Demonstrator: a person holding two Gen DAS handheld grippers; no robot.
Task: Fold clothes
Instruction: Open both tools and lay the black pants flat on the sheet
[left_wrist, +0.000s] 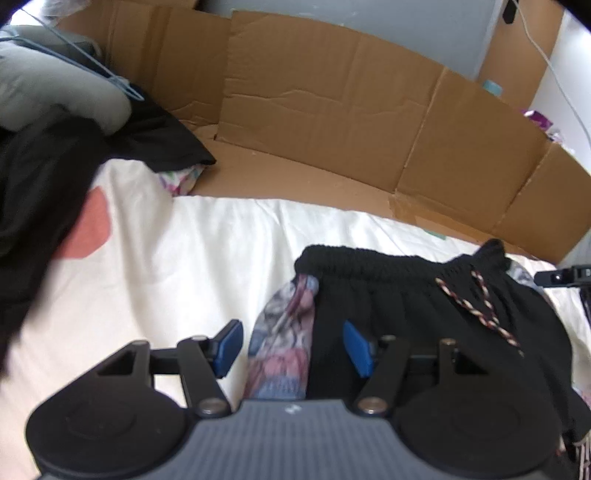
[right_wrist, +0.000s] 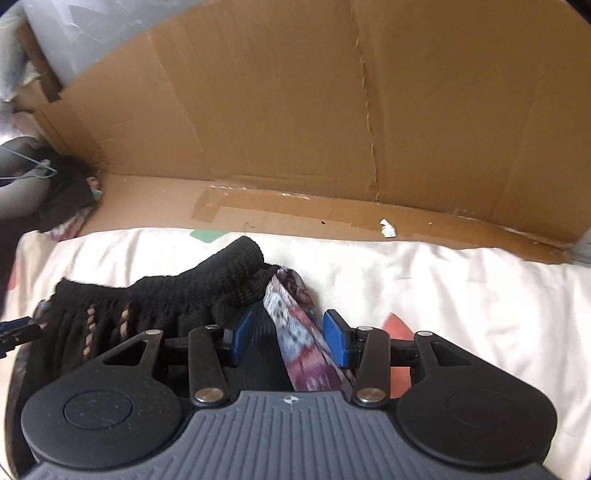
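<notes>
White bed sheet (left_wrist: 207, 266) carries the black knitted shorts with a braided drawstring (left_wrist: 424, 306), lying just short of the brown cardboard wall (left_wrist: 332, 110), patterned lining fabric (left_wrist: 284, 343) poking out at both sides. You look to be at the let-go after laying them down: left tongs (left_wrist: 293, 347) and right tongs (right_wrist: 291, 338) both stand part open, cloth between pads, nothing pinched. Next, re-grip an edge and fold across.

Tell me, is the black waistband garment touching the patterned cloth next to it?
Touching. The left wrist view shows the black garment lapping directly over the patterned cloth, with no gap along their shared edge.
</notes>
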